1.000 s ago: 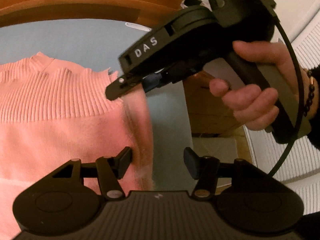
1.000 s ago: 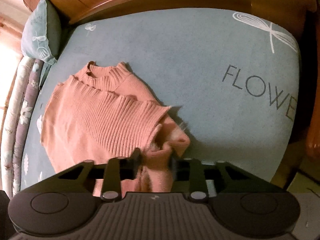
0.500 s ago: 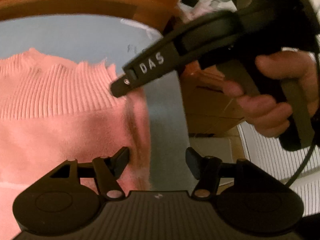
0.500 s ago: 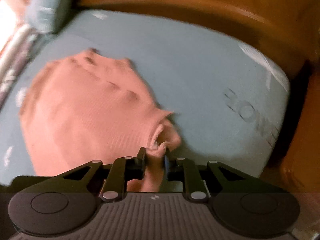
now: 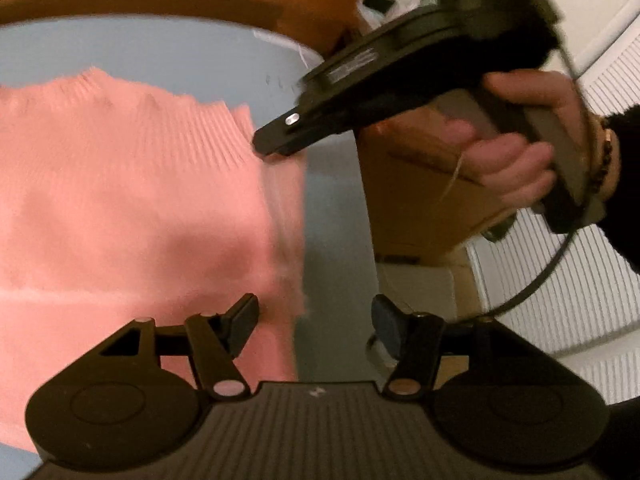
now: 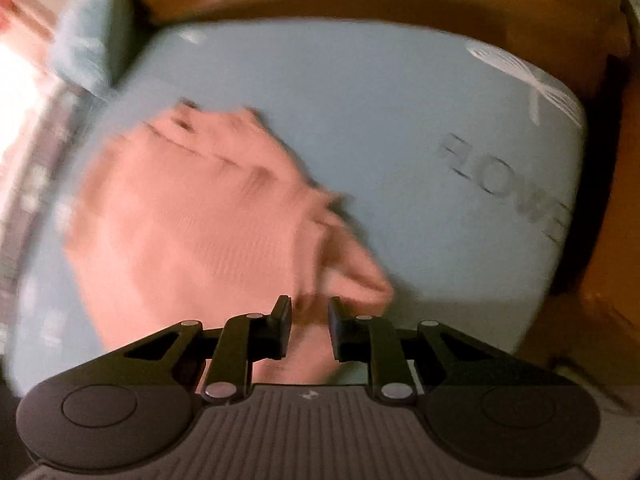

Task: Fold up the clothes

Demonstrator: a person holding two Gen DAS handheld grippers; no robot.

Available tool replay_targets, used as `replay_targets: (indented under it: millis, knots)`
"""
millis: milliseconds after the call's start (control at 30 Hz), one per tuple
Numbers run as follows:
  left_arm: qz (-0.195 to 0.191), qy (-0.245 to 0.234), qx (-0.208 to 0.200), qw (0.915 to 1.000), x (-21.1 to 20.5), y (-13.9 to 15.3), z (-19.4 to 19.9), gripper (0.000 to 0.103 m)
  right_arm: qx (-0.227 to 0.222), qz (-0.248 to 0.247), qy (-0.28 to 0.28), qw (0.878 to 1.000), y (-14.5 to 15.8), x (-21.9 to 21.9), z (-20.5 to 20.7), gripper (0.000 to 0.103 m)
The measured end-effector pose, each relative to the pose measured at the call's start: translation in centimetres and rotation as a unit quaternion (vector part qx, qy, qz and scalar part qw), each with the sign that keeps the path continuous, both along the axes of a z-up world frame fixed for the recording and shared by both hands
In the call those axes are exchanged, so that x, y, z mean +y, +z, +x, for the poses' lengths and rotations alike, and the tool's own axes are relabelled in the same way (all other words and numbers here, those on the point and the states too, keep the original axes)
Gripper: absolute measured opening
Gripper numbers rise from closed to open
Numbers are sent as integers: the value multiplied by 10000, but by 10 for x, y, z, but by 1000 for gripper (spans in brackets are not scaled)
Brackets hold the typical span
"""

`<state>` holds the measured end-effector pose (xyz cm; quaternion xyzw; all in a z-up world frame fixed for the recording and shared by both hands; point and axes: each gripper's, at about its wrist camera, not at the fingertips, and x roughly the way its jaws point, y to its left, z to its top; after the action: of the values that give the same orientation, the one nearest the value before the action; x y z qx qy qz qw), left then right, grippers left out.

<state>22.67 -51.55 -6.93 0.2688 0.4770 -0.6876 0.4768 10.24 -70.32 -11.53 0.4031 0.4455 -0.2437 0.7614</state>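
Right wrist view: nearest us, the right gripper [image 6: 308,332] has its jaws closing on a bunched fold of the pink sweater [image 6: 192,232]. Cloth fills the narrow gap between them, so we judge the pinch nearly made. Beyond it the sweater lies on the blue sheet [image 6: 360,100], partly gathered, collar toward the far pillow [image 6: 92,36] — blurred, so its creases are hard to read.

Left wrist view: our left gripper [image 5: 314,320] stands about half open with nothing clamped; the sweater's right edge [image 5: 120,208] runs between its fingers, one fingertip [image 5: 244,316] over the cloth, the other over the sheet. Farther off, the right gripper's tip meets that same edge, held in a hand [image 5: 516,152].

Progress, as we judge it — early: the sweater is not yet a tidy packet; one edge is being taken up, and the fold itself and later folds remain.
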Motion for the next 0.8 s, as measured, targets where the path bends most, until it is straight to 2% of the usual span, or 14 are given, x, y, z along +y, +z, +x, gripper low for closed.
replay_targets:
  millis: [33, 67, 100, 167, 233, 333, 400, 467, 567, 600, 667, 700, 800]
  knots:
    - [24, 19, -27, 10000, -5, -6, -4, 62, 13, 76, -125, 9999, -3, -4, -4, 3]
    - [43, 42, -55, 10000, -7, -10, -6, 64, 2, 168, -254, 9995, -6, -8, -8, 0]
    - [61, 64, -83, 9999, -10, -14, -8, 69, -10, 260, -383, 9989, -8, -11, -12, 1]
    - [66, 29, -55, 10000, -7, -8, -6, 69, -44, 113, -411, 9991, 7, -9, -15, 9]
    - [43, -15, -44, 10000, -2, 0, -4, 69, -167, -15, -143, 9998, 24, 0, -12, 9]
    - [17, -44, -129, 9999, 19, 10, -6, 69, -556, 172, 357, 9977, 36, 16, -2, 9]
    - [-2, -64, -187, 9998, 28, 10, -10, 69, -663, 283, 689, 9950, 36, 25, 9, 9]
    - [162, -75, -120, 9998, 32, 0, -14, 69, -540, 433, 881, 9937, 24, 35, 18, 10]
    - [266, 13, -14, 9996, 40, -10, -17, 69, -267, 364, 878, 9951, 11, 38, 18, 9]
    - [290, 32, -22, 9996, 42, -13, -17, 69, -172, 384, 812, 9958, 9, 39, 14, 16]
    - [333, 111, -17, 9994, 40, -16, -17, 69, 19, 434, 669, 9968, 4, 39, 6, 16]
    - [363, 156, 9, 9992, 39, -15, -16, 70, 112, 467, 640, 9968, 6, 38, 5, 16]
    - [171, 272, 49, 9995, 39, -1, -12, 70, -11, -35, 700, 9975, 27, 38, 3, 17]
